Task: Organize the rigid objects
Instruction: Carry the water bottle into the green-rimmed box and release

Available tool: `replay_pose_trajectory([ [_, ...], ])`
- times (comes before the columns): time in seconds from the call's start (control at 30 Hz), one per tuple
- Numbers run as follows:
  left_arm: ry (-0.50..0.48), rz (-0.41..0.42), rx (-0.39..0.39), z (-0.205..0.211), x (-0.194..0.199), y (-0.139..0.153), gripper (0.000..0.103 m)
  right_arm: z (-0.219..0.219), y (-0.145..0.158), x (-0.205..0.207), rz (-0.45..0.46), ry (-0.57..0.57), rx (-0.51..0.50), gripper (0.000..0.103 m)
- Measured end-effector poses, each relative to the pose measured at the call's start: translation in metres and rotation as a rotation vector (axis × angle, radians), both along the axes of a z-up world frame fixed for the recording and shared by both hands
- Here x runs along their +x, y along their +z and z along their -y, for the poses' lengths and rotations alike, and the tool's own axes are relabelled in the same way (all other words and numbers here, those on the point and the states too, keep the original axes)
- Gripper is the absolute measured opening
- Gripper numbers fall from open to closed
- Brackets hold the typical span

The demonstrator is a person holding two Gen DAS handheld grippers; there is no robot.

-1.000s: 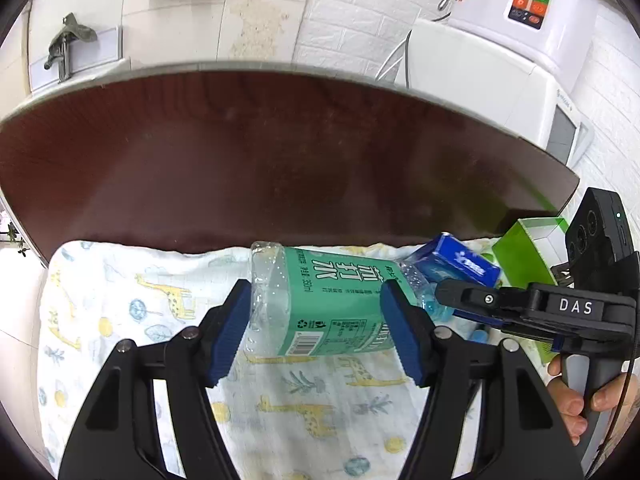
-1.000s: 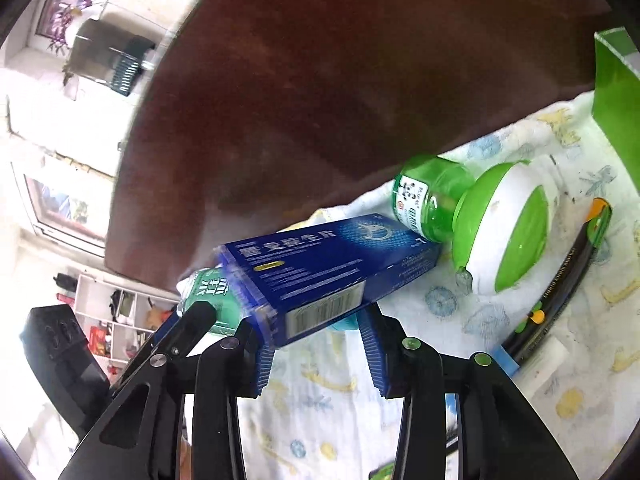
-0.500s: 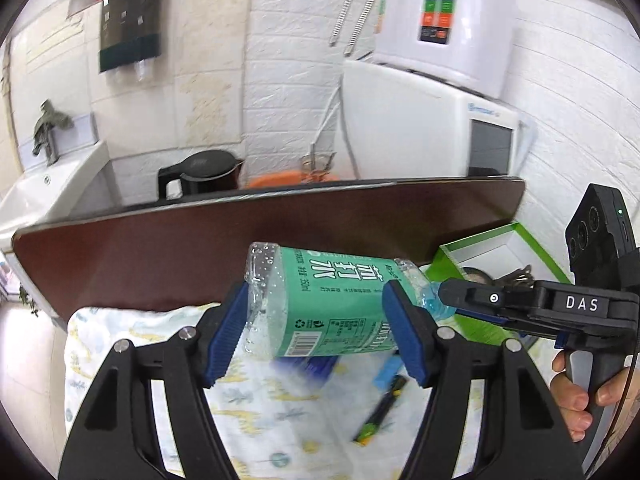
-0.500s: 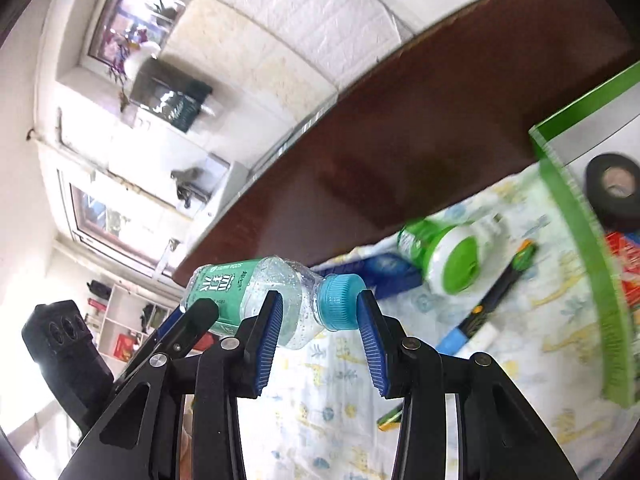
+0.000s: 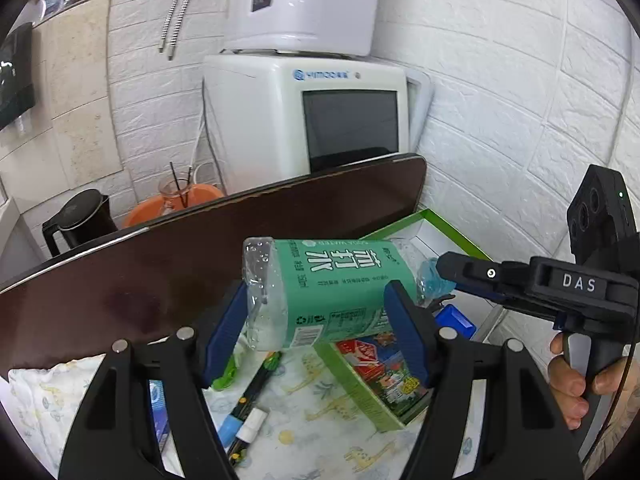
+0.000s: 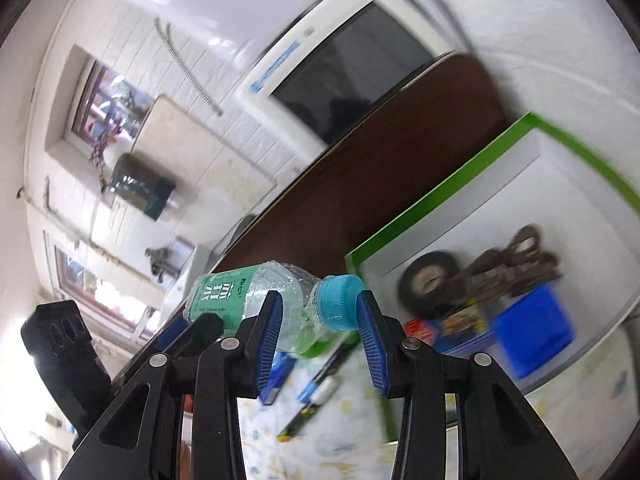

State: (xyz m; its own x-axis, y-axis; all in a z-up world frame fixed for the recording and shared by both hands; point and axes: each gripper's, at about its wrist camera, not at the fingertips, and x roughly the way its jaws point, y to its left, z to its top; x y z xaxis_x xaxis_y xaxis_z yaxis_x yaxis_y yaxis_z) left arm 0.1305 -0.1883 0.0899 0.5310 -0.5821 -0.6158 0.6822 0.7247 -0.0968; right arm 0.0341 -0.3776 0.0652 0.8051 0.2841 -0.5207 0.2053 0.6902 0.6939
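Bottle (image 5: 332,292) lifted off cloth, now above green box (image 5: 360,392), both claws gripping.

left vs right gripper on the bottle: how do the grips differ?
The left gripper clamps the green-labelled body of the bottle, its jaws set wide. The right gripper straddles the neck and blue cap, its jaws narrower. Both have blue pads and carry the same bottle, lying sideways above the cloth.

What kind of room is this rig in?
Probably a home kitchen or utility corner: a black electric kettle and a white countertop appliance stand against a white brick-pattern wall, behind a dark wooden table.
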Motion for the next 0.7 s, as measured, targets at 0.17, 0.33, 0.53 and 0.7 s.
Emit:
replay_pose_trajectory([
  [0.17, -0.050, -0.020, 0.049, 0.048, 0.005, -0.015, 0.068, 0.050, -0.012, -0.003, -0.016, -0.081, -0.011, 0.042],
  [0.33, -0.072, -0.075, 0.092, 0.082, 0.022, -0.038, 0.068, 0.076, -0.022, 0.008, -0.040, -0.129, -0.049, 0.042],
  [0.53, -0.070, -0.138, 0.117, 0.100, 0.042, -0.056, 0.069, 0.098, -0.041, 0.024, -0.085, -0.170, -0.073, 0.042],
  [0.7, -0.063, -0.177, 0.154, 0.107, 0.052, -0.071, 0.068, 0.099, -0.045, 0.034, -0.115, -0.197, -0.140, 0.042],
])
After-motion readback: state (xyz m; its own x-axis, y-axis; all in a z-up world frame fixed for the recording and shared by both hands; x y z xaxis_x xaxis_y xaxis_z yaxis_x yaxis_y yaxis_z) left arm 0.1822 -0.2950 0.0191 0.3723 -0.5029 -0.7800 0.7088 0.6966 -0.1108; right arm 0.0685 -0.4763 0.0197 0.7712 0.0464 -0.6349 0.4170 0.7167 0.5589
